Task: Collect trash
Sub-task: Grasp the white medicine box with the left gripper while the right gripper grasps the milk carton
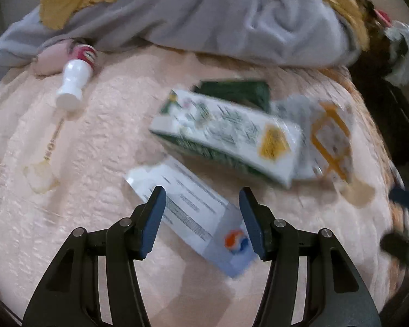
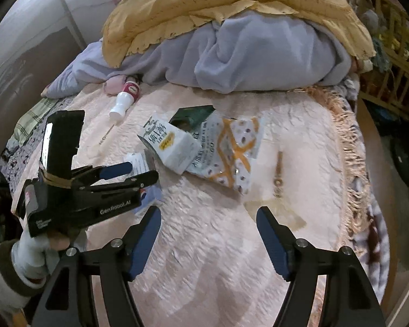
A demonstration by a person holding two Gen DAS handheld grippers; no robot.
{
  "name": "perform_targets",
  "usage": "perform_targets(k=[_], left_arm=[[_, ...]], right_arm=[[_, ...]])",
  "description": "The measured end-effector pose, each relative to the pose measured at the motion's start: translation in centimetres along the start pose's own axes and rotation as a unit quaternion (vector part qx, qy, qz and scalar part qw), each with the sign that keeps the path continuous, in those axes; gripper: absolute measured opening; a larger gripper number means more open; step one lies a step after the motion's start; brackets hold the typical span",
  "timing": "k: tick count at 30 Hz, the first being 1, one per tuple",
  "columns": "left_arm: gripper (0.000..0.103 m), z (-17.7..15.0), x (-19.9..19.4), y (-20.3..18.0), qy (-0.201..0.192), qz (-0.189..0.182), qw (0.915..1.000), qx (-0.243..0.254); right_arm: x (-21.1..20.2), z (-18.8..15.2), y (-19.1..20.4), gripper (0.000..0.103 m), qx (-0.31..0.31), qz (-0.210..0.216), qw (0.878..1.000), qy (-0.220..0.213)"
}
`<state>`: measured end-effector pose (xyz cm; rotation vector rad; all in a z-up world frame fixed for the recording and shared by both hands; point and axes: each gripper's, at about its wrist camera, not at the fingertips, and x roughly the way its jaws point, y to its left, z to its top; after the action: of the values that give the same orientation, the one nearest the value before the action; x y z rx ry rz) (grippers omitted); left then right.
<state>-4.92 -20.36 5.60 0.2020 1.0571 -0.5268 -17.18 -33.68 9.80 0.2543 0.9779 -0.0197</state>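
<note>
Trash lies on a pink bed cover (image 1: 101, 141). My left gripper (image 1: 202, 193) is open, its jaws straddling a flat white and blue wrapper (image 1: 193, 212), which also shows in the right wrist view (image 2: 139, 164). Beyond it lie a white and green carton (image 1: 226, 133) (image 2: 171, 144), a dark green packet (image 1: 237, 90) and a white snack bag with orange lines (image 1: 327, 139) (image 2: 229, 152). A small white bottle with a red label (image 1: 76, 79) (image 2: 125, 98) lies at the far left. My right gripper (image 2: 208, 212) is open and empty above bare cover. The left gripper (image 2: 128, 173) shows in the right wrist view.
A grey blanket (image 2: 259, 57) under a yellow one (image 2: 204, 2) is heaped at the back. A thin stick (image 2: 278, 174) and a clear film scrap (image 2: 278, 212) lie right of the bag. The fringed cover edge (image 2: 349, 163) runs along the right, with wooden rails (image 2: 390, 62) beyond.
</note>
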Motion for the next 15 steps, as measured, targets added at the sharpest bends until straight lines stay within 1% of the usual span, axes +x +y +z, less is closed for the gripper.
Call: perform_targets(k=[2,4,6,7,10,12,14,15], left_arm=[[0.054,0.9,0.7,0.4,0.005,0.014,0.9996,-0.023],[0.055,1.0,1.6,0.4,0.020,0.043,0.9987,-0.019],[0.055,0.0,0.9,0.9,0.022,0.032,0.9992,0.004],[0.055,-0.4,0.6,1.2,0.026,0.027,0.9993,0.008],[0.055,-2.6,-0.1,3.4,0.063,0.015,0.9979,0.011],[0.055,-3.1,-0.9,4.6,0.059,-0.002,0.9982,-0.001],[0.055,-3.4,-2.3,5.9,0.046,-0.021,0.9985,-0.021],[0.055,-3.5,-2.9,6.3,0.040,-0.025,0.9985,-0.027]], right_arm=[[0.1,0.0,0.4,0.070,0.001,0.002,1.000,0.002],[-0.1,-0.1,0.8,0.070,-0.004,0.005,1.000,0.002],[-0.3,-0.2,1.1,0.070,-0.008,0.007,1.000,0.001],[-0.3,-0.2,1.2,0.070,-0.011,0.008,1.000,0.001],[0.1,0.2,1.8,0.071,-0.019,0.013,1.000,0.003],[0.6,0.5,2.3,0.071,-0.025,0.019,1.000,0.002],[1.1,1.0,3.1,0.071,-0.036,0.029,0.999,-0.002],[1.4,1.3,3.5,0.071,-0.042,0.032,0.999,-0.002]])
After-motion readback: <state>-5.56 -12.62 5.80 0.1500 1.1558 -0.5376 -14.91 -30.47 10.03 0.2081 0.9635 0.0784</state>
